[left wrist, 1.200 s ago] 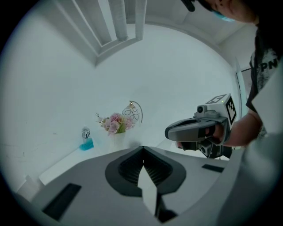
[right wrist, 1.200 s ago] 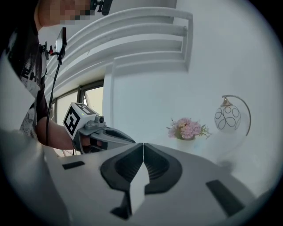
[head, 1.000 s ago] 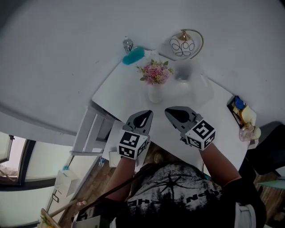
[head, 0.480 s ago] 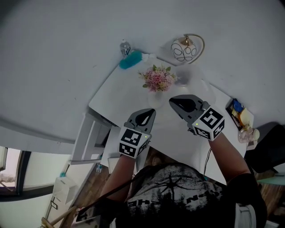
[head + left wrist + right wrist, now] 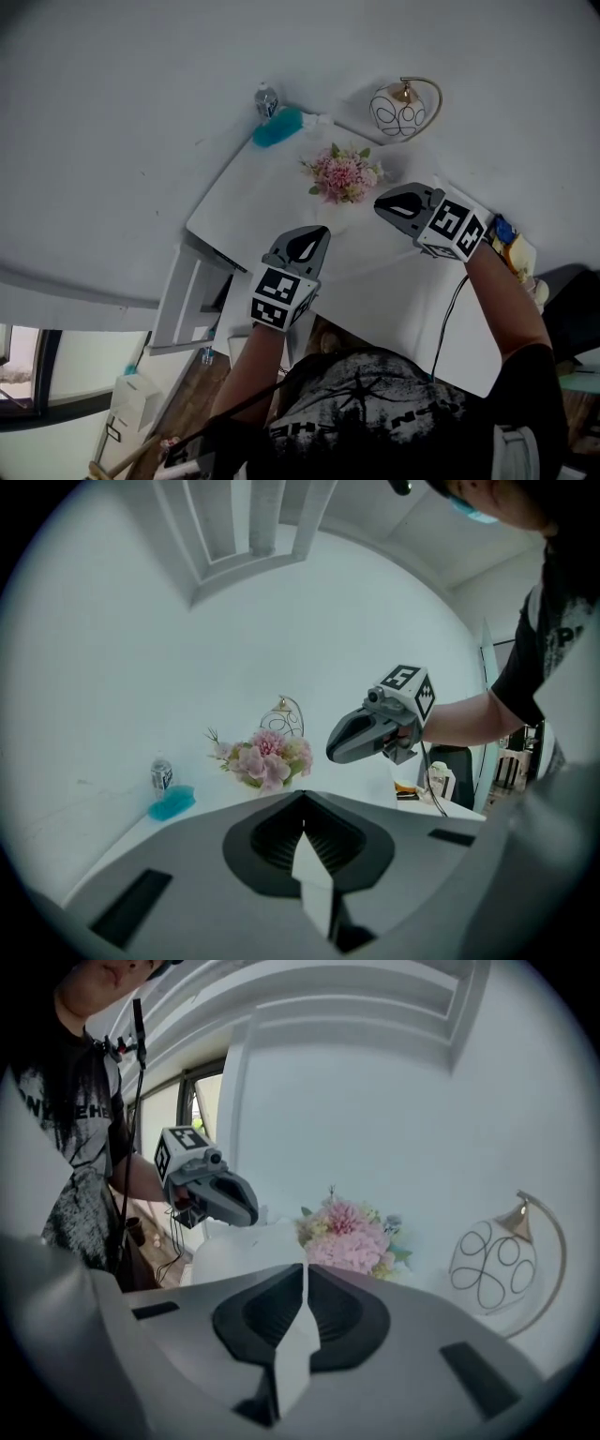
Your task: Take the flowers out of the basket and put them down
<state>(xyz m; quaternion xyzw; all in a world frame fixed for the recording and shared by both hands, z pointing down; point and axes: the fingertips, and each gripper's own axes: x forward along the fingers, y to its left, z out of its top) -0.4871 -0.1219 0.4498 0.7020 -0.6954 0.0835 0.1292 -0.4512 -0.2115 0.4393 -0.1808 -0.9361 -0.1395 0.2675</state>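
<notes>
Left tool (image 5: 321,231) and right tool (image 5: 378,205) hover with jaws together, both empty, near the pink flowers (image 5: 343,176) on the white surface (image 5: 246,202). The shirt lettering (image 5: 412,413) is too blurred to read.
</notes>
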